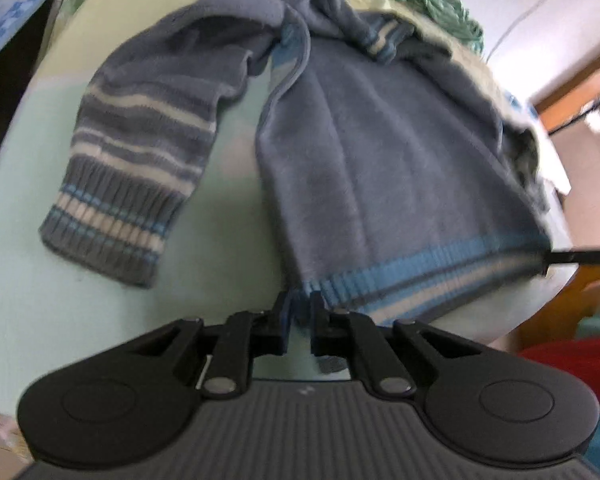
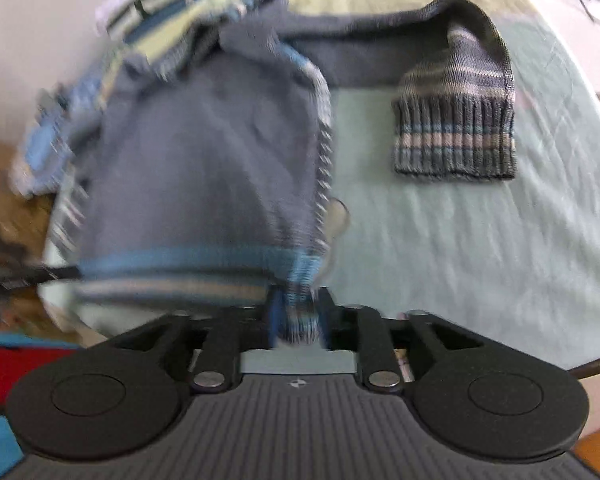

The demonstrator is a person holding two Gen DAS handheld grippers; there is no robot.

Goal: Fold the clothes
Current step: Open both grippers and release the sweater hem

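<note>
On the pale green bed sheet (image 1: 40, 320), a grey-blue striped sweater (image 1: 380, 152) is spread; its hem is clamped by the left tongs (image 1: 299, 322) and right tongs (image 2: 299, 320).

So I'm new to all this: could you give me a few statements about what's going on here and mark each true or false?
1. The left gripper pinches the hem of the sweater. True.
2. The right gripper is open and holds nothing. False: its fingers are shut on a hem corner.
3. The sweater is red. False: it is grey-blue with blue and cream stripes.
4. One sleeve lies spread to the side on the sheet. True.
5. The sweater is already neatly folded. False: it is bunched near the collar, sleeve still out.
</note>
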